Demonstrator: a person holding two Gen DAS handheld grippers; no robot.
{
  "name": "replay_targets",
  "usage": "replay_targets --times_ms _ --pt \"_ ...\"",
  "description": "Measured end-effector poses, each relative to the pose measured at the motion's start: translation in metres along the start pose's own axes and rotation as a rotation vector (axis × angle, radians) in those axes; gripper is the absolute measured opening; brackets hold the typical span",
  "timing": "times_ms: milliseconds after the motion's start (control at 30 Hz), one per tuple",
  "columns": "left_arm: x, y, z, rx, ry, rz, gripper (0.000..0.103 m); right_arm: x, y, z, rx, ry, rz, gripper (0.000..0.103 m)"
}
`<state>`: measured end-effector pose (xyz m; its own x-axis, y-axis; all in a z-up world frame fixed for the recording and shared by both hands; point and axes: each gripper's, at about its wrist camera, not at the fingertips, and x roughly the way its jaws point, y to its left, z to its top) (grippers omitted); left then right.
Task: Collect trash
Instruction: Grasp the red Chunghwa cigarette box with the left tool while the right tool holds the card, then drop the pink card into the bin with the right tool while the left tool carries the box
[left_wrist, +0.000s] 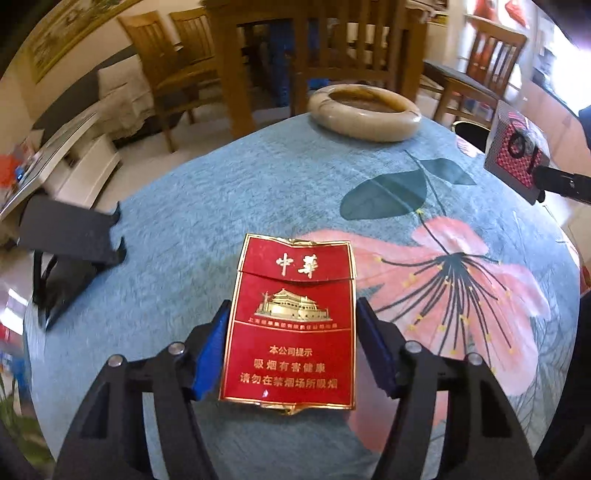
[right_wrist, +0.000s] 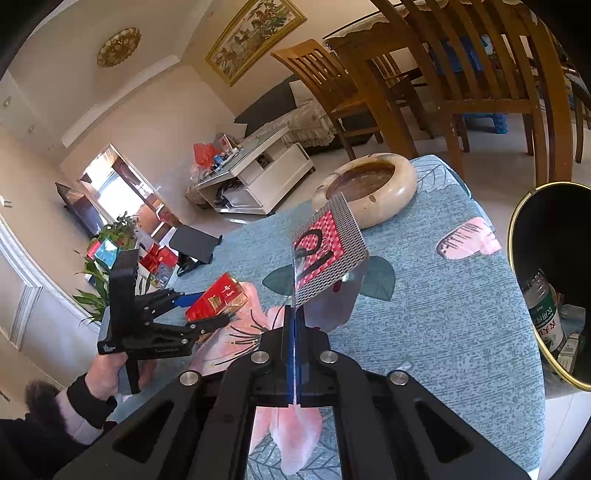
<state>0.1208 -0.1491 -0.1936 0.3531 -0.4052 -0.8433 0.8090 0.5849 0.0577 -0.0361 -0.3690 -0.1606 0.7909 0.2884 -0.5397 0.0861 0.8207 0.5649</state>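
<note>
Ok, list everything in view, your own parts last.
cigarette pack: one, red and gold, between the left fingers
patterned packet: one, red and grey, in the right fingers
ashtray: one, beige stone, table's far edge
phone stand: one, black, table's left edge
tablecloth: one, blue with pink flower
trash bin: one, black with gold rim, right of the table
bottle: one, inside the bin
left gripper: black, blue fingers astride the pack
right gripper: shut on the packet

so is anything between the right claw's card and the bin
Nothing visible. The right claw holds the patterned card above the tablecloth, and the black bin sits just off the table's right edge. The ashtray lies farther back, off that path.
</note>
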Motion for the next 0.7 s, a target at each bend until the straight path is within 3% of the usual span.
replay_targets --times_ms 300,533,700 --pt "-0.018 -0.024 -0.019 -0.119 -0.032 0.165 0.065 0.000 0.003 -0.004 -0.015 0.007 -0.001 0.000" --pt "-0.026 -0.038 -0.028 -0.189 -0.045 0.244 0.065 0.004 0.013 -0.016 -0.055 0.029 -0.031 0.000" --pt "-0.028 -0.042 -0.028 -0.212 -0.041 0.252 0.065 0.010 0.025 -0.034 -0.080 0.058 -0.045 0.000"
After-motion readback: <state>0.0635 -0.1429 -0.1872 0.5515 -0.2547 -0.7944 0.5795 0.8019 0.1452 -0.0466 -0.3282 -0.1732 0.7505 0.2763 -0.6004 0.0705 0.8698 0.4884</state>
